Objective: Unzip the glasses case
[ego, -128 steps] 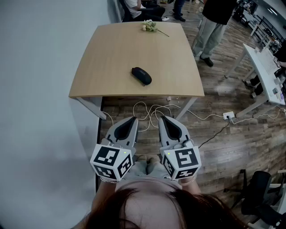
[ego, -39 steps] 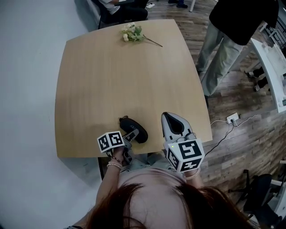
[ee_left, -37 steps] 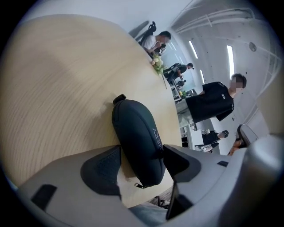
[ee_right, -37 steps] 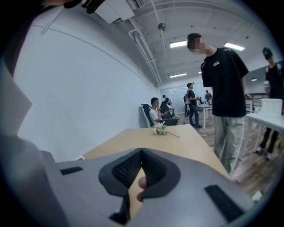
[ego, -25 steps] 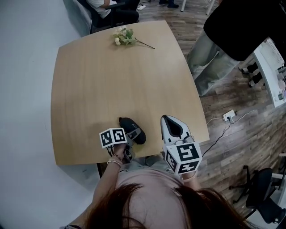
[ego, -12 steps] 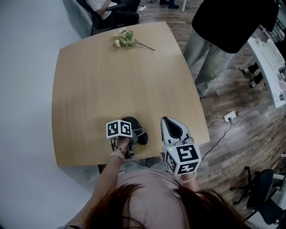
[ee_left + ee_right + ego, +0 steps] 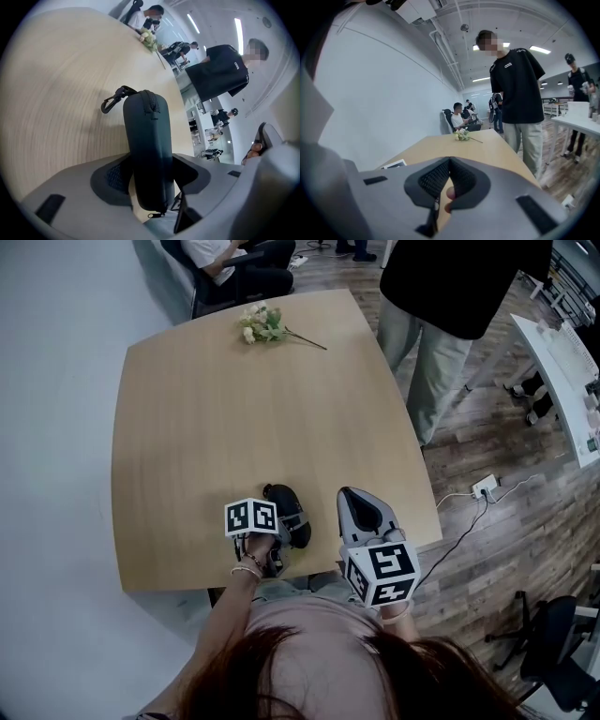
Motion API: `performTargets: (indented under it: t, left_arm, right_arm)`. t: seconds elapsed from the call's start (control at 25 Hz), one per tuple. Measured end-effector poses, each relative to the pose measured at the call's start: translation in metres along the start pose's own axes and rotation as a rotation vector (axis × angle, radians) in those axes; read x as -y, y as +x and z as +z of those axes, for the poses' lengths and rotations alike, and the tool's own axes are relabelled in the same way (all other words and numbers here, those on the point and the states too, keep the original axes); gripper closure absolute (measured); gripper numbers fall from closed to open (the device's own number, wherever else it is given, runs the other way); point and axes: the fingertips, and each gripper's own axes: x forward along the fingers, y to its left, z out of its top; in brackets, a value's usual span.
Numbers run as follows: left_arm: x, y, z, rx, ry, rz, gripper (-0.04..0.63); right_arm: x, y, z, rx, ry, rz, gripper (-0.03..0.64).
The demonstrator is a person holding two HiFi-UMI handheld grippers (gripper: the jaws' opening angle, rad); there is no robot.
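Bare bench point(image 7: 234, 399) ahead; by its near edge, left claw point(image 7: 150, 178) just closing, gripping dark zipped glasses case point(image 7: 145, 131); right claw point(image 7: 450, 165) clenched.

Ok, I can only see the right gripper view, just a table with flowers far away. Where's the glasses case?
Observer: The glasses case sits near the table's close edge, between the left tool's jaws.
Operator: Is it grabbed?
Observer: The jaws have just been closing; both pads look pressed on its sides.
Operator: Is it unzipped?
Observer: No, the zip looks shut, with its pull hanging at the end nearest the tool.
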Motion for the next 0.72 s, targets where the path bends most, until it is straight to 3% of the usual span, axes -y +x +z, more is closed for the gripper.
performTargets:
  t: [0.2, 0.4, 0.72]
  left_arm:
    - [0.002, -0.009, 0.002, 0.039, -0.020, -0.042, 0.342]
    - [0.018, -0.032, 0.025, 0.151, -0.046, -0.120, 0.342]
    - [0.054, -0.089, 0.068, 0.366, 0.018, -0.220, 0.342]
  right_arm:
    - [-0.003, 0.001, -0.001, -0.011, -0.009, 0.005, 0.601]
    - [-0.007, 0.005, -0.002, -0.024, -0.028, 0.018, 0.601]
    - [-0.022, 0.014, 0.001, -0.035, -0.054, 0.060, 0.601]
